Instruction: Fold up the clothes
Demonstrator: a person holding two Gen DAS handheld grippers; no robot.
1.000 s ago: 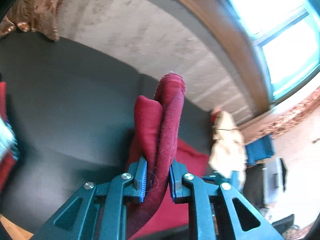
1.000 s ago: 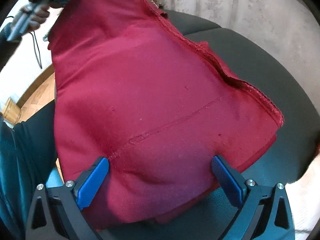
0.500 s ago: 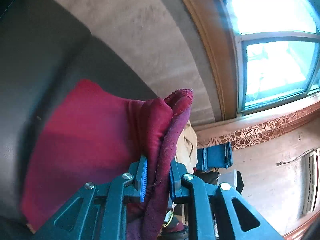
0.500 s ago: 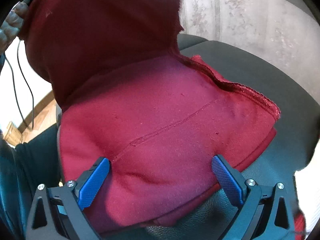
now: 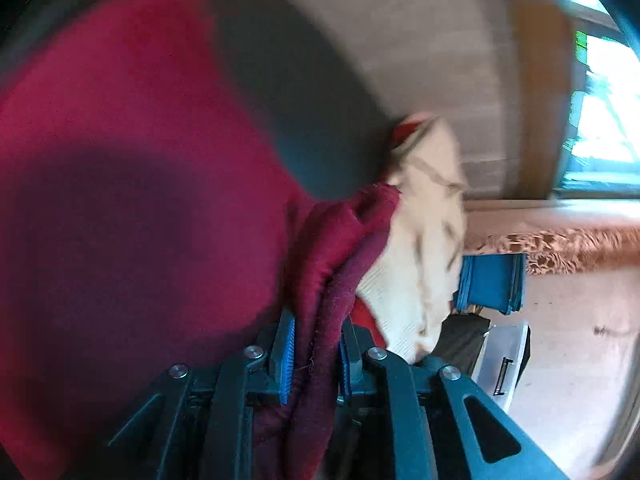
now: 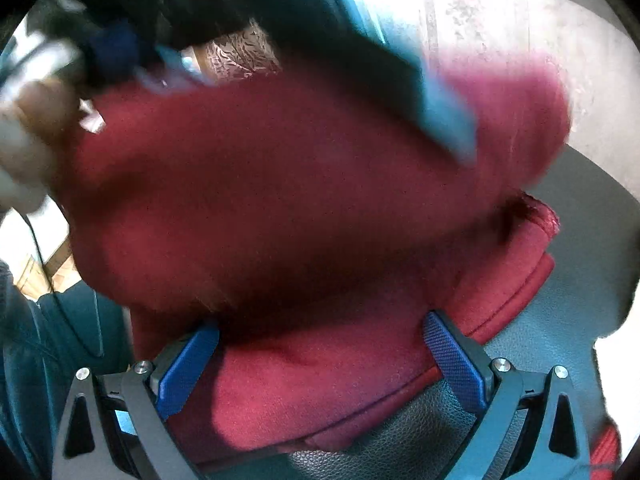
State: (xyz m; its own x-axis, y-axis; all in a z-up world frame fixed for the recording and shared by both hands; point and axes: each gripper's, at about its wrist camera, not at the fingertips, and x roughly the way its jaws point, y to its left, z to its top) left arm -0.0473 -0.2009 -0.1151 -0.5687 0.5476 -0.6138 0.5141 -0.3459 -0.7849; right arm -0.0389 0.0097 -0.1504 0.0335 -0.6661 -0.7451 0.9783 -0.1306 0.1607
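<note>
**Garment pinched in my left tool, spread under my right**

Garment (image 5: 120, 152): a dark red fleece piece lying on a dark leather-look worktop (image 6: 580, 208), with part of it lifted and doubled over itself. My left tool (image 5: 314, 360) is nearly closed and its blue pads pinch a thick bunched fold of the red cloth, which rises out between the fingers and droops to the right. In the left wrist view the rest of the garment fills the left side, blurred, with the worktop showing dark behind it. Just beyond the pinched fold sits a cream cloth (image 5: 424, 248), and past that a blue item (image 5: 492, 284) near the wall. A window (image 5: 600, 112) glows at the right edge.

My right tool (image 6: 320, 356) stands wide open, both blue pads apart with the garment's lower layer lying flat between them; the pads do not press it. From the right wrist view the upper layer hangs over the lower one, hemmed edge to the right. A hand (image 6: 28, 148) shows blurred at the upper left, by the body of the left tool, which crosses the top of that view.
</note>
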